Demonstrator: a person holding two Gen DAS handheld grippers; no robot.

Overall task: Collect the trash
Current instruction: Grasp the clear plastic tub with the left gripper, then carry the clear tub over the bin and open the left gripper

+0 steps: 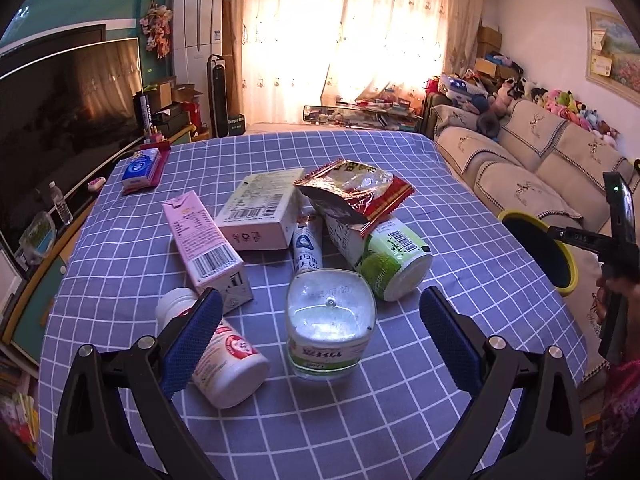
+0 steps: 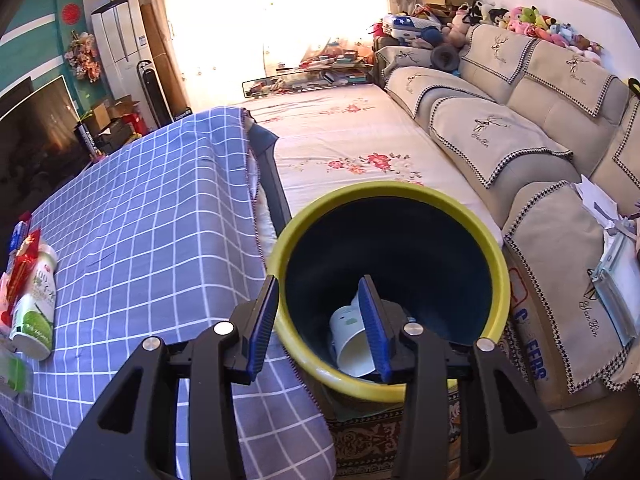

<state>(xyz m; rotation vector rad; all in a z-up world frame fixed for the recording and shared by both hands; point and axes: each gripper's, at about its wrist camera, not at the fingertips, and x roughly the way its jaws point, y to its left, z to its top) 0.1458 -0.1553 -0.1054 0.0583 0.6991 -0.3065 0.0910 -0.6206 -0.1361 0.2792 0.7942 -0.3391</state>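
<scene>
On top of the table sits a blue cloth with white squares, and it fills most of the left wrist view. A long beige sofa stands off to the right of the table, with soft toys along its back. Between the table and the sofa stands the trash bin, dark inside with a yellow rim. It is just beside the table edge.

The right gripper hangs over the near side of the bin. Its blue fingers are partly apart and nothing is between them. Down in the bin lies a white paper cup, on its side.

The left gripper is low over the table. Its fingers are spread wide and hold nothing. Right between them, on the cloth, lies a clear plastic bottle with a green label, its bottom turned toward the camera. A white bottle with a red round mark lies on its side just beside the left finger, partly behind it.

Farther back is a heap of trash. A pink carton lies flat on the left. A cream box lies next to it. A green and white drink bottle lies on the right. A red snack bag rests on top of the heap, crumpled and torn open. A small white bottle pokes out from under it. Far back on the left corner sits a blue tissue pack on something red.
</scene>
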